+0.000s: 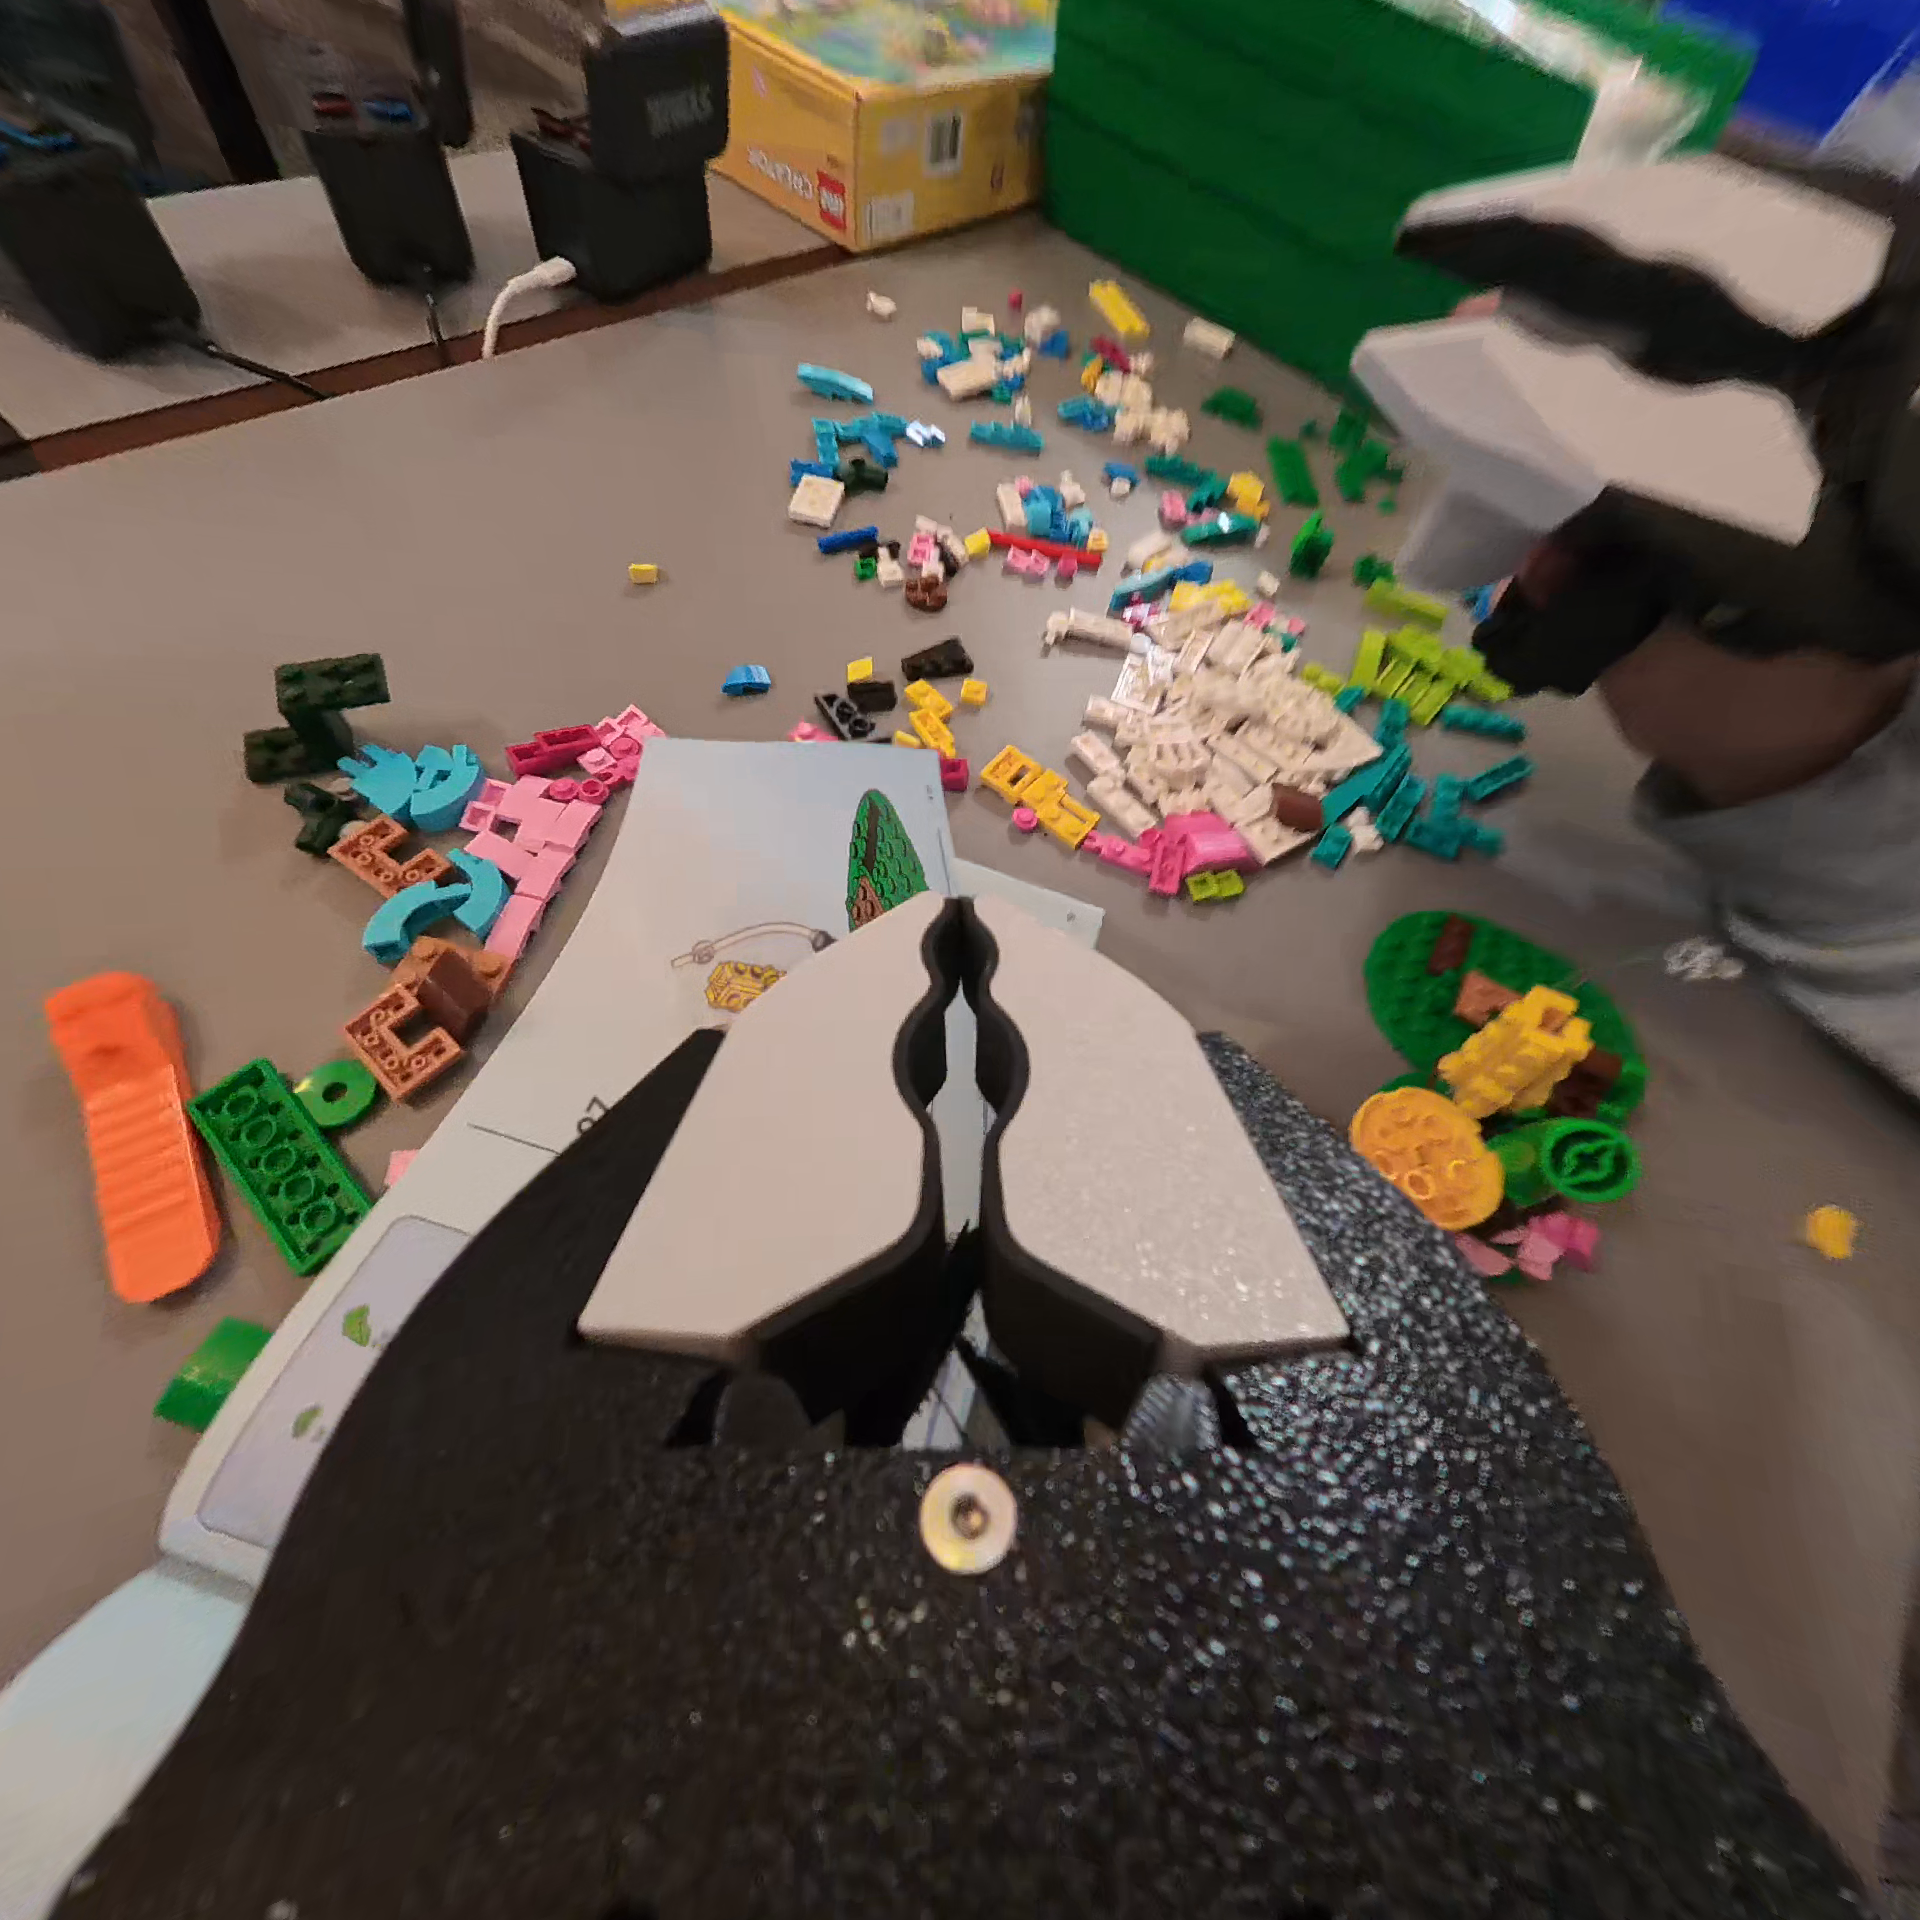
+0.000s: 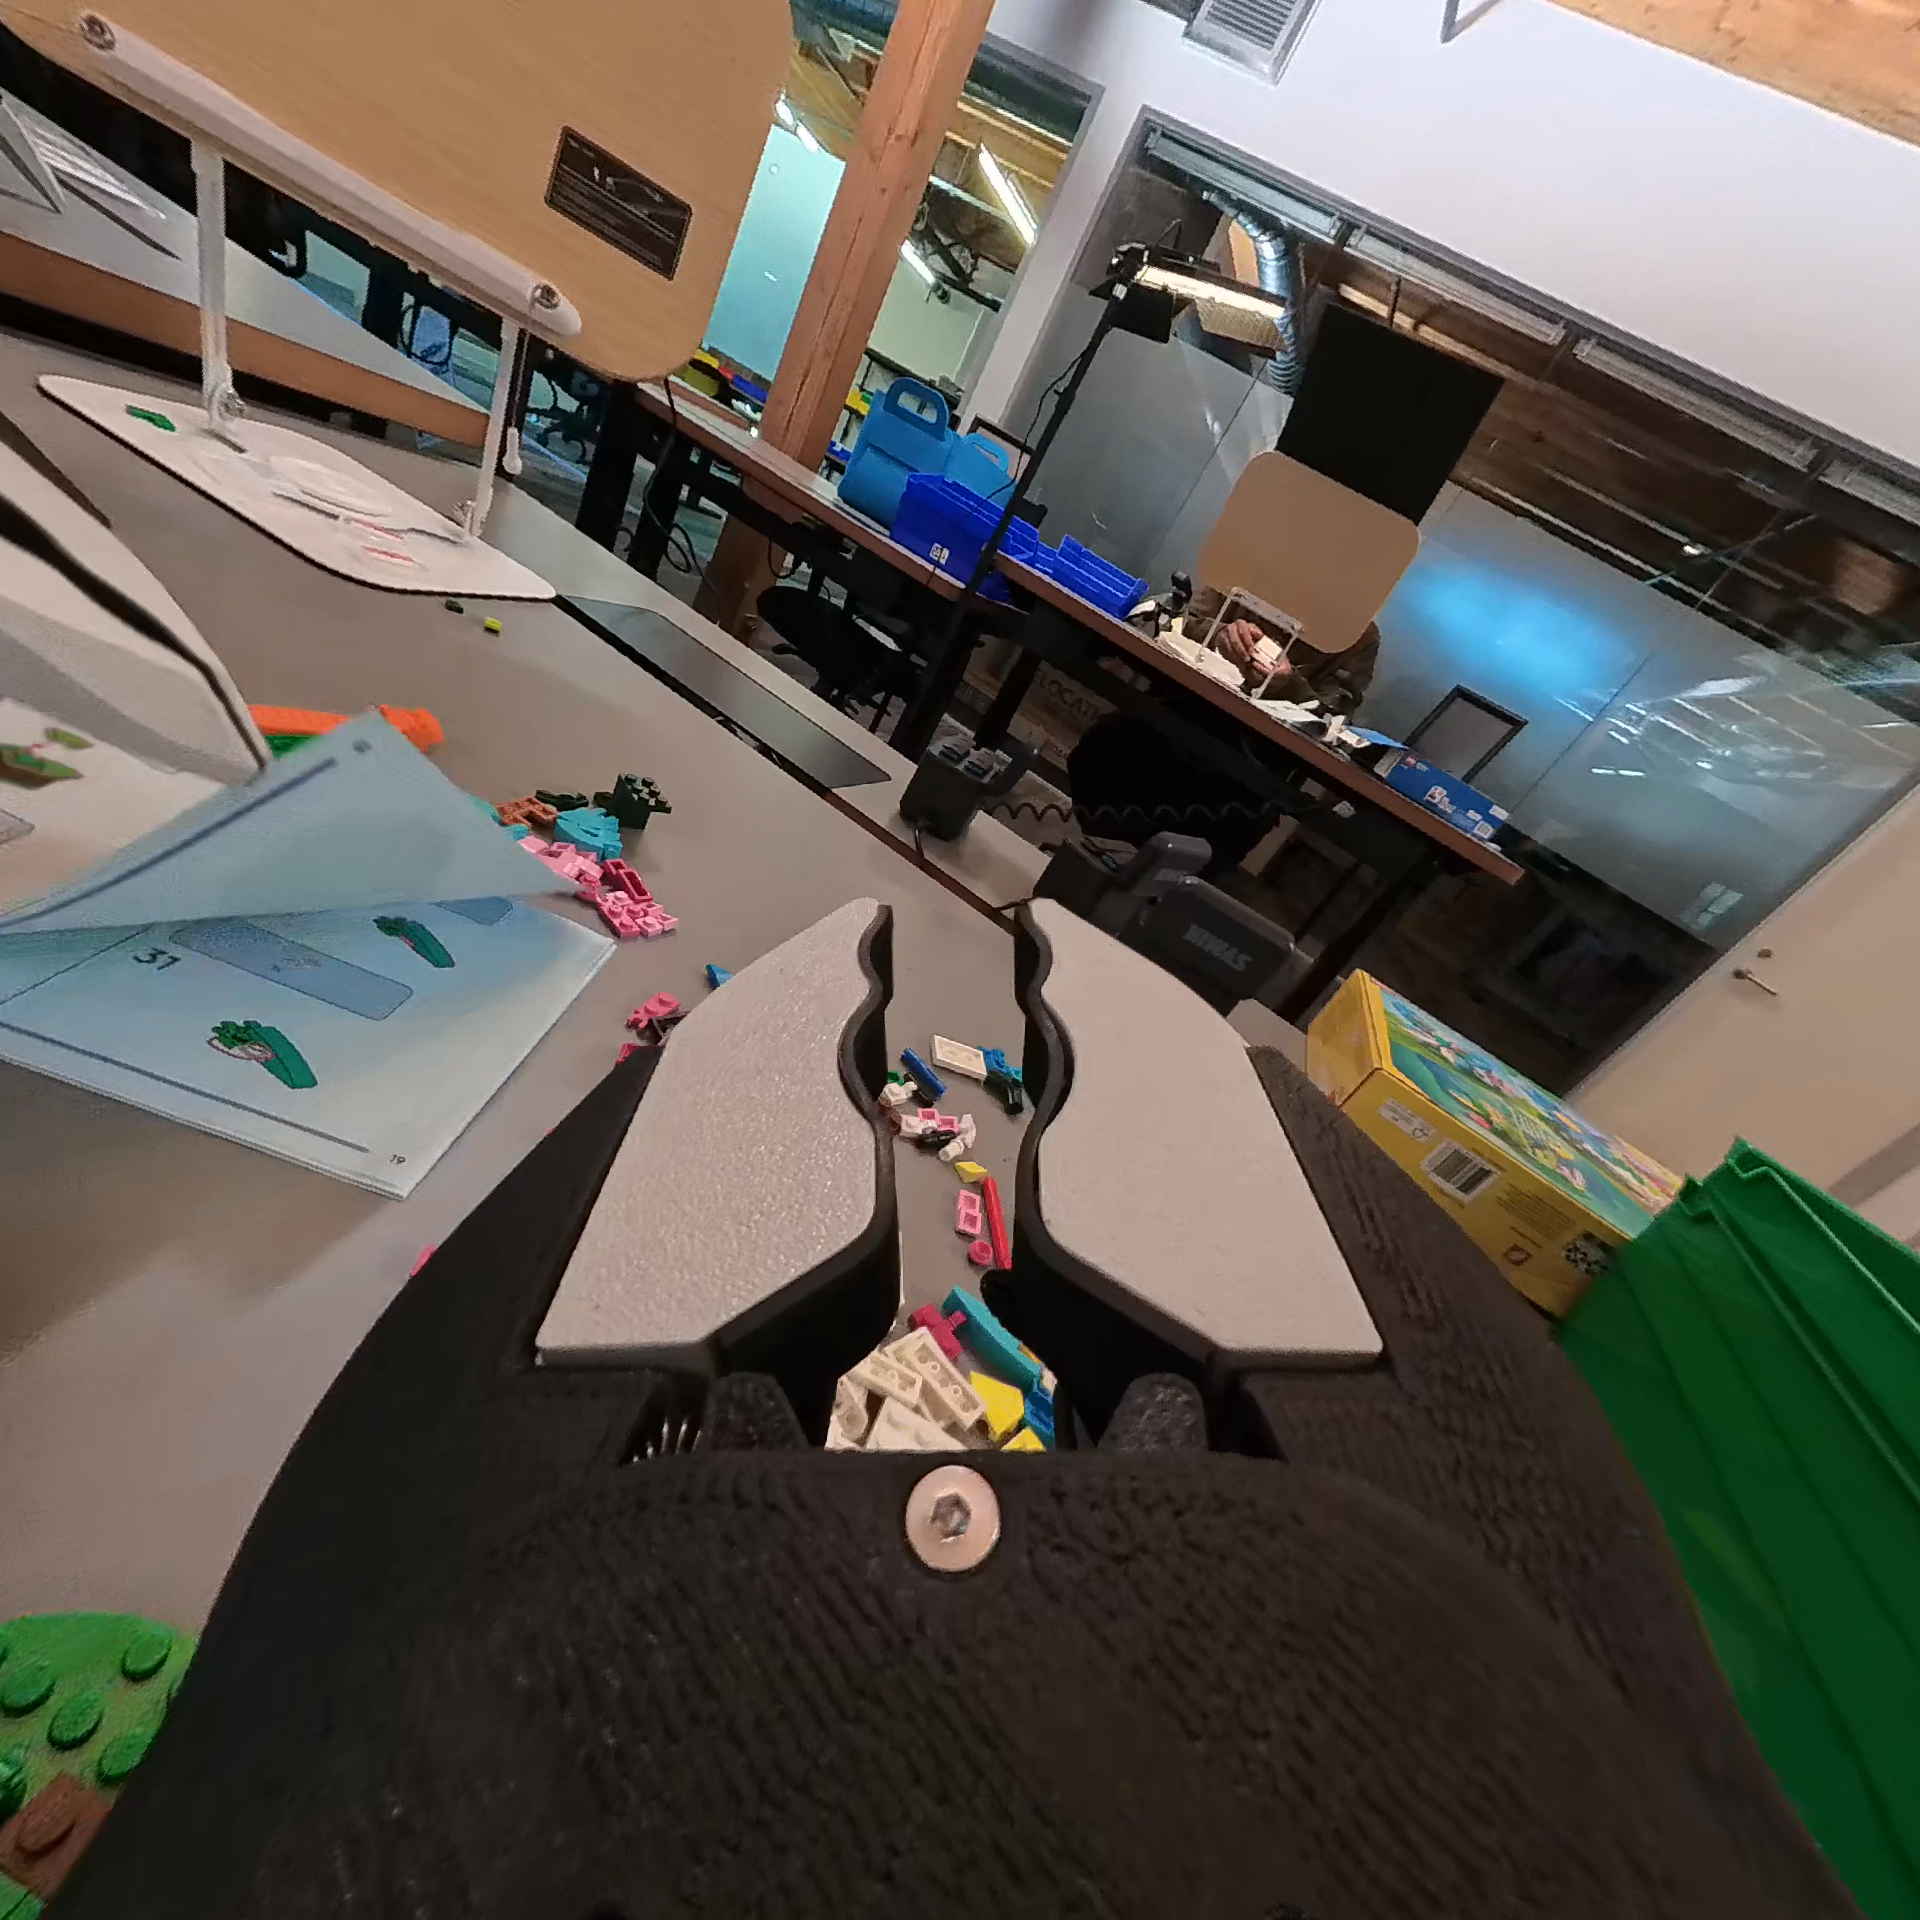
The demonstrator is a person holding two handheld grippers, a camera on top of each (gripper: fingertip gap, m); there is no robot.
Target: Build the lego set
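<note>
My left gripper (image 1: 961,920) is shut on the edge of a light blue page (image 1: 748,831) of an instruction booklet. In the right wrist view the left gripper (image 2: 244,764) holds that page (image 2: 312,831) lifted and curled above the open booklet (image 2: 312,1049). My right gripper (image 2: 951,935) is open and empty, raised above loose small bricks (image 2: 935,1112) on the grey table. It shows blurred at the top right of the left wrist view (image 1: 1621,312), above a heap of white bricks (image 1: 1216,717).
A green round plate with a yellow build (image 1: 1507,1029) lies to the right. An orange brick separator (image 1: 135,1132) and pink, blue and brown bricks (image 1: 488,862) lie to the left. A yellow box (image 1: 883,135), a green bin (image 1: 1278,156) and black chargers (image 1: 613,177) stand at the back.
</note>
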